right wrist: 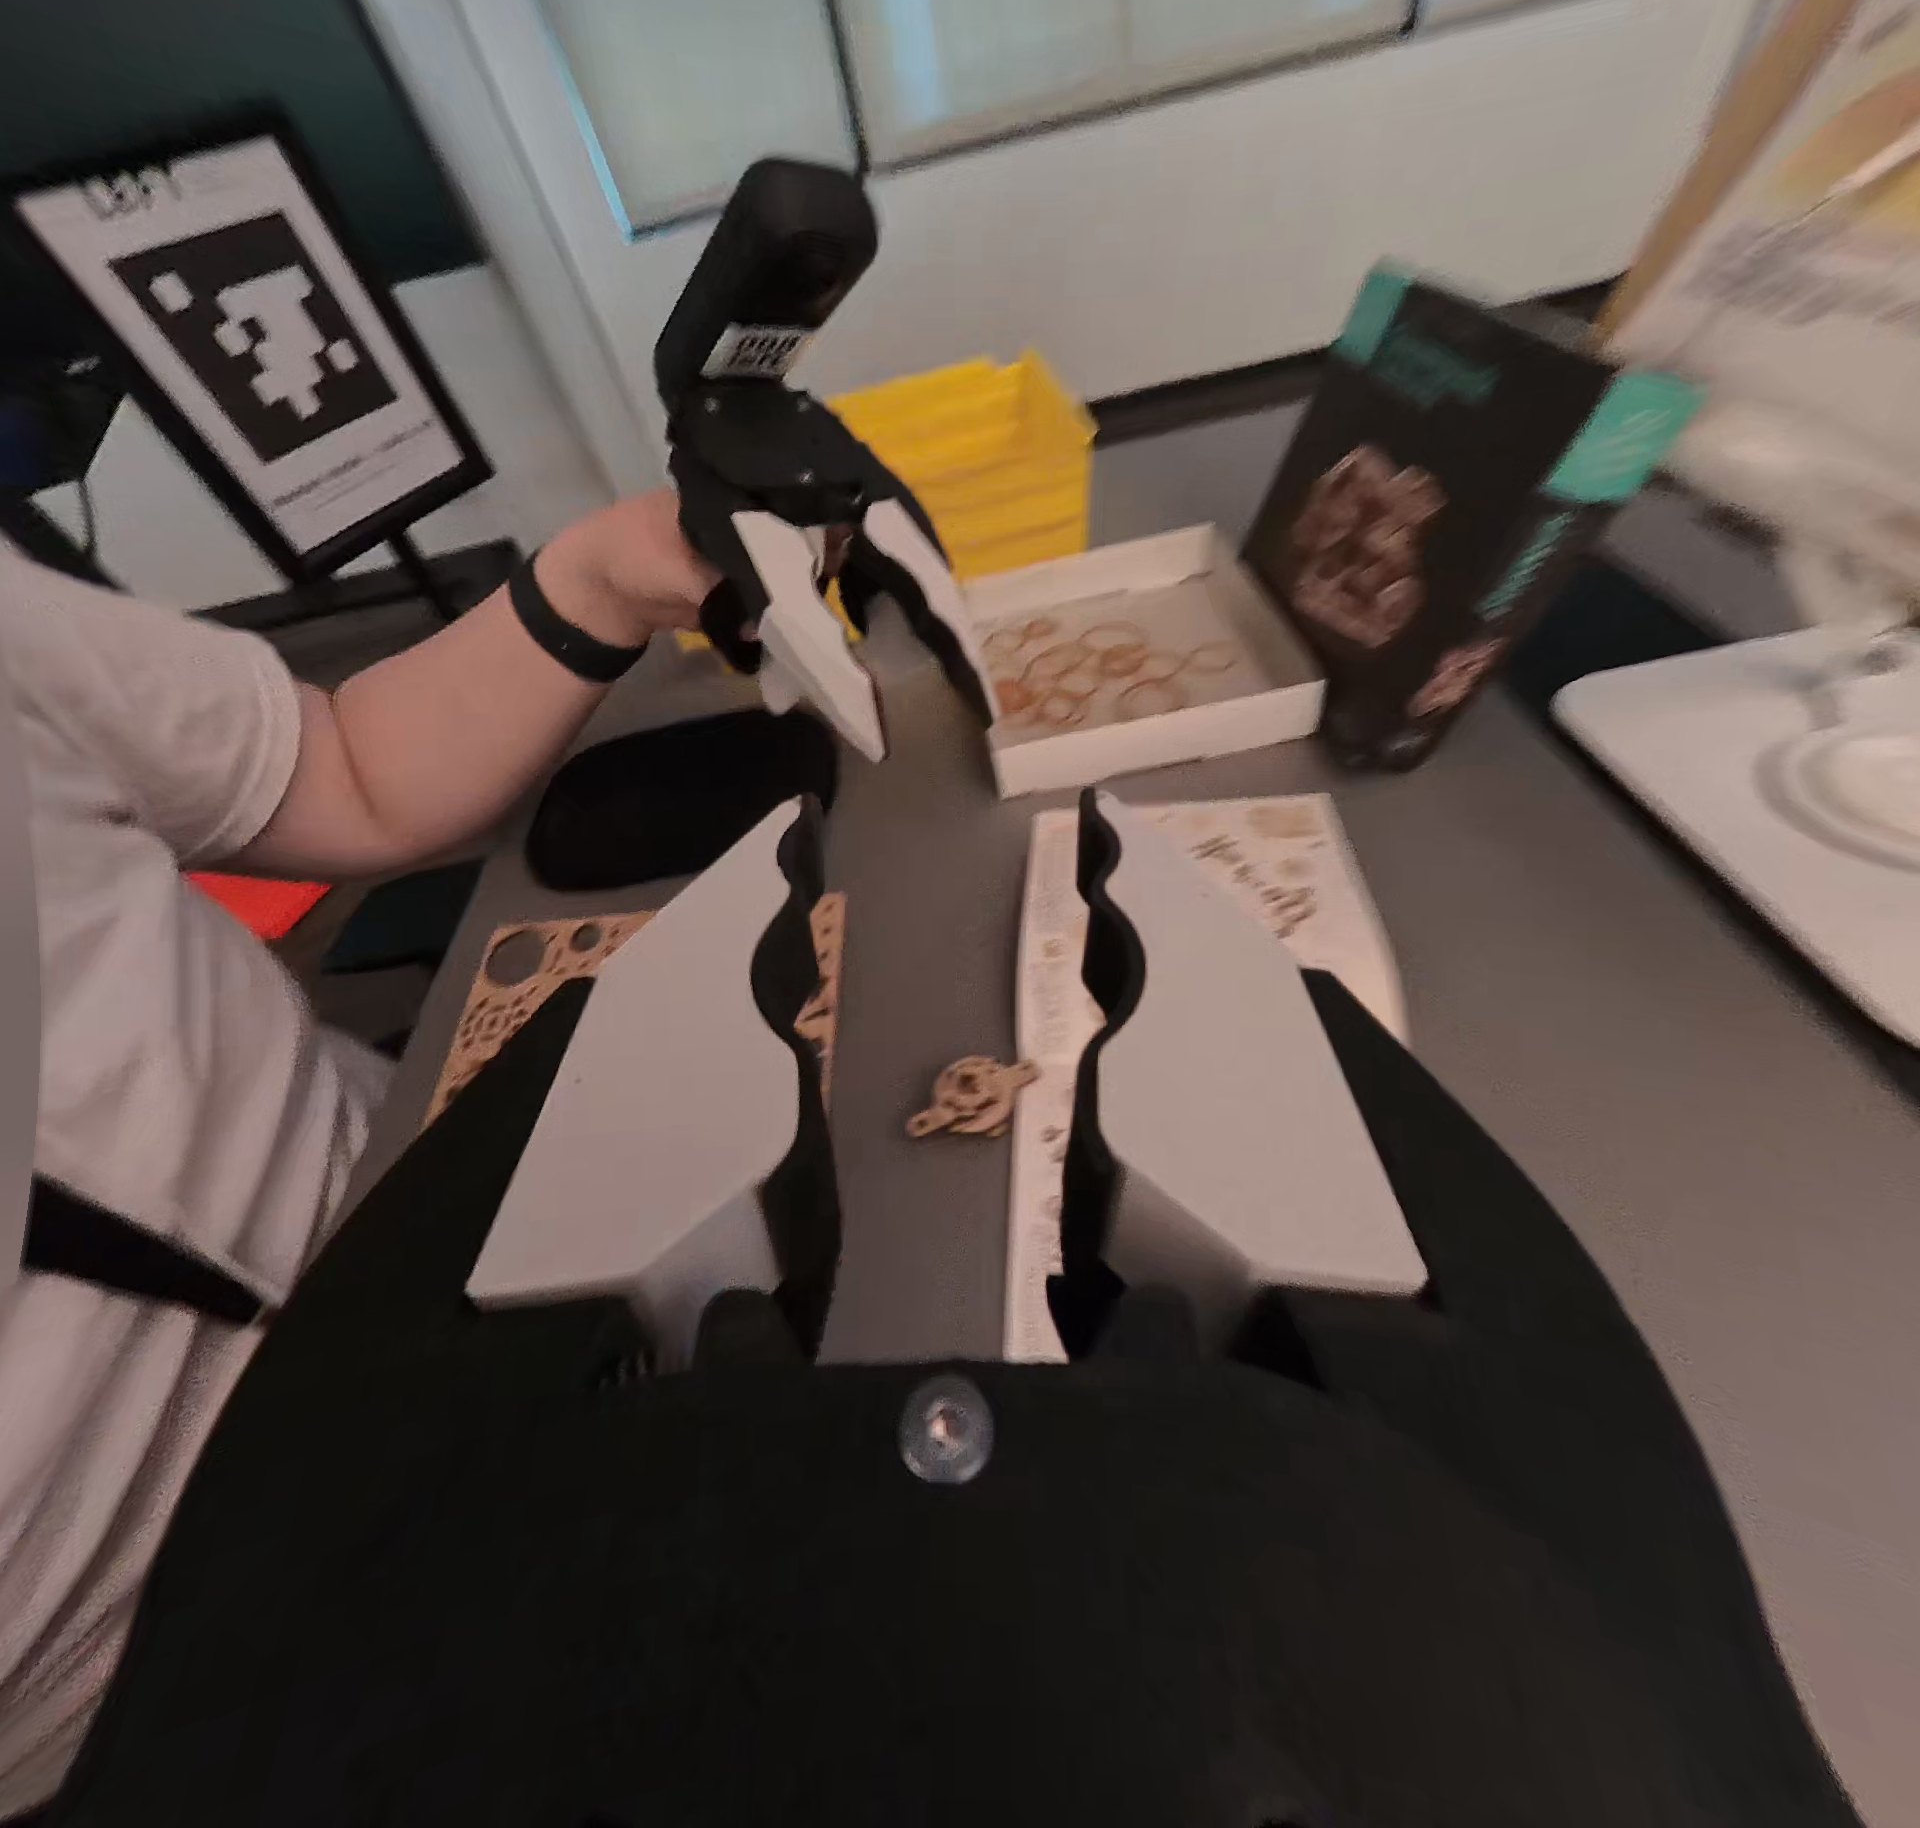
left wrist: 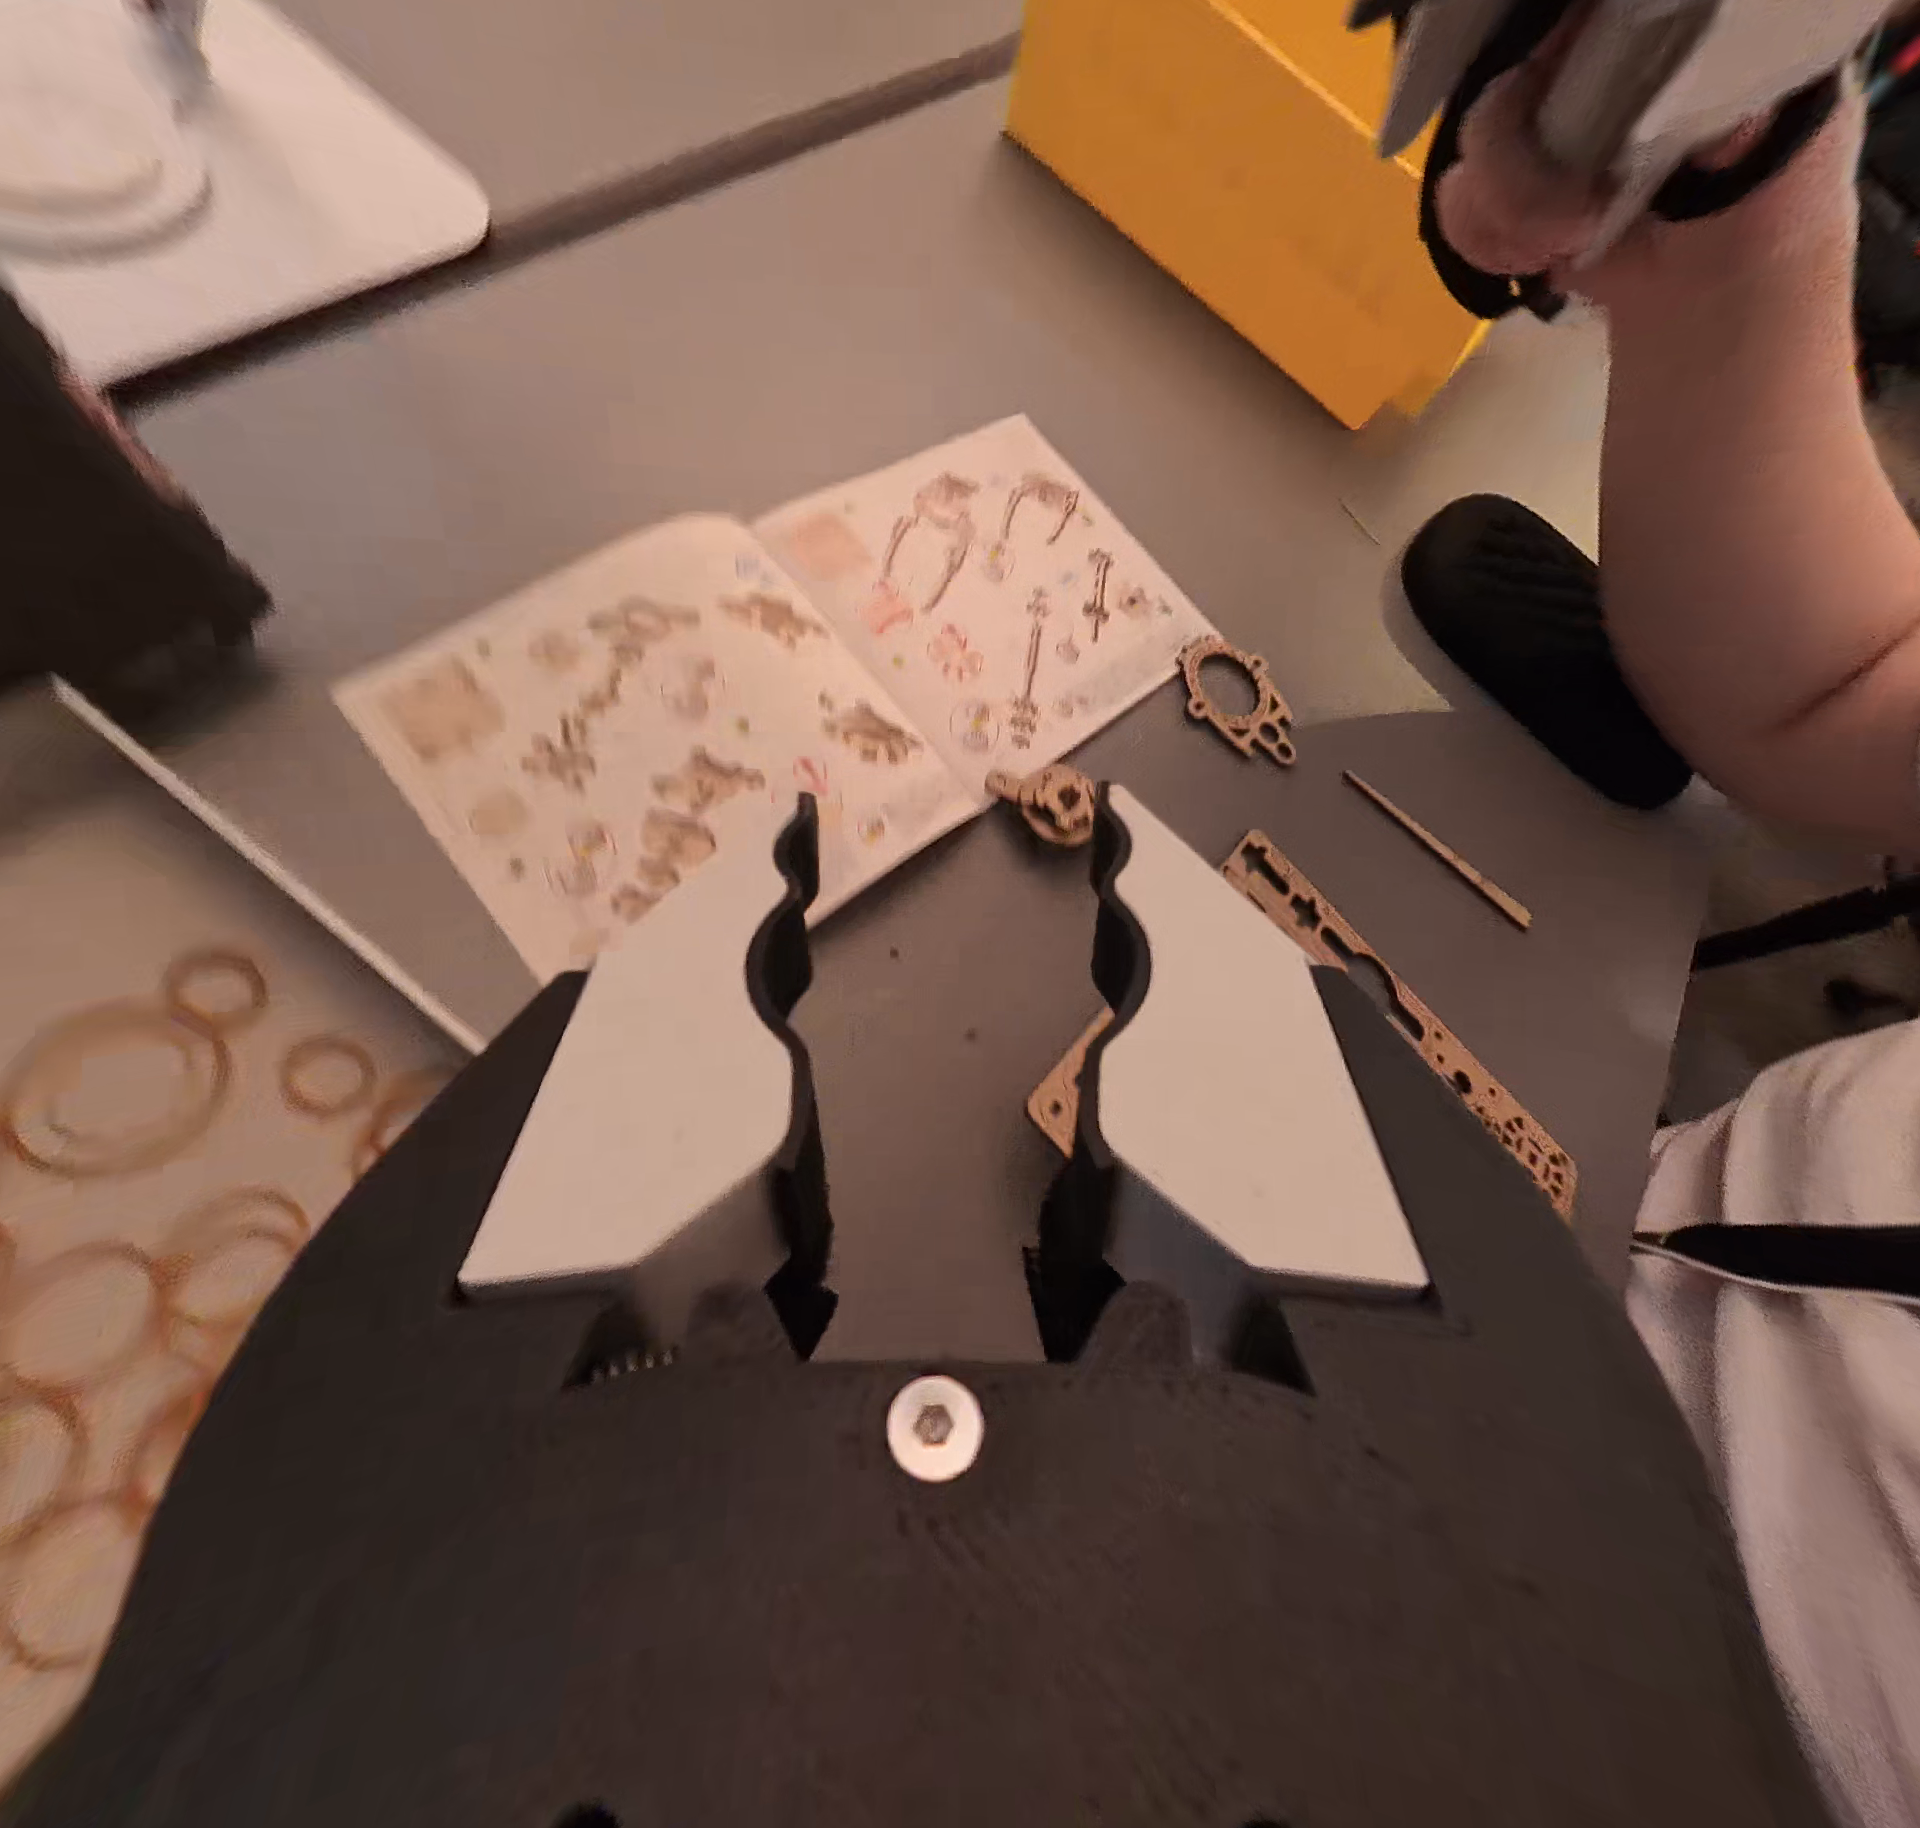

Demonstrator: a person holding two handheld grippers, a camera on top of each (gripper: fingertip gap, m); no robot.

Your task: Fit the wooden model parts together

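Observation:
A small round wooden part (left wrist: 1049,802) lies on the grey table by the open instruction booklet (left wrist: 769,698). Beside it lie a wooden ring-shaped frame part (left wrist: 1236,698), a thin wooden stick (left wrist: 1434,848) and a punched-out wooden sheet (left wrist: 1403,1009). My left gripper (left wrist: 956,812) is open and empty, hovering above the table just short of the small part. My right gripper (right wrist: 945,812) is open and empty, held above the same small part (right wrist: 971,1098), which shows between its fingers. The left gripper (right wrist: 925,724) also shows in the right wrist view, open. The wooden sheet (right wrist: 540,957) lies at the left there.
A white tray (right wrist: 1153,739) of rubber bands, a black product box (right wrist: 1434,521) and yellow bins (right wrist: 987,469) stand at the far side. A black pouch (right wrist: 665,802) lies near the person's arm. A white lamp base (left wrist: 208,178) and a marker sign (right wrist: 260,344) stand at the edges. About 15 cm separates my left fingertips from my right.

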